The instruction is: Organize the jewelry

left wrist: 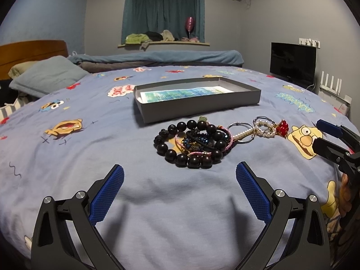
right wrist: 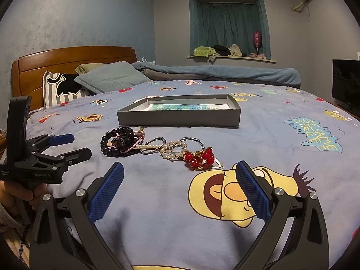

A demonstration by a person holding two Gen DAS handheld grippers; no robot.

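Note:
A heap of jewelry lies on the blue cartoon bedsheet: a black bead bracelet (left wrist: pixel 191 144) (right wrist: pixel 117 142), pink cords, a pearl piece (left wrist: pixel 264 128) (right wrist: pixel 173 149) and a red bead piece (left wrist: pixel 284 127) (right wrist: pixel 199 158). Behind it stands an open grey box (left wrist: pixel 198 106) (right wrist: pixel 180 117). My left gripper (left wrist: pixel 180 175) is open and empty, just short of the black beads; it also shows in the right wrist view (right wrist: pixel 74 145). My right gripper (right wrist: pixel 180 175) is open and empty, just short of the red beads; it also shows in the left wrist view (left wrist: pixel 319 135).
Pillows (right wrist: pixel 108 78) and a wooden headboard (right wrist: pixel 74 58) lie at the far left, a folded blanket (left wrist: pixel 157 58) across the far side. A dark screen (left wrist: pixel 292 61) stands at the right, off the bed.

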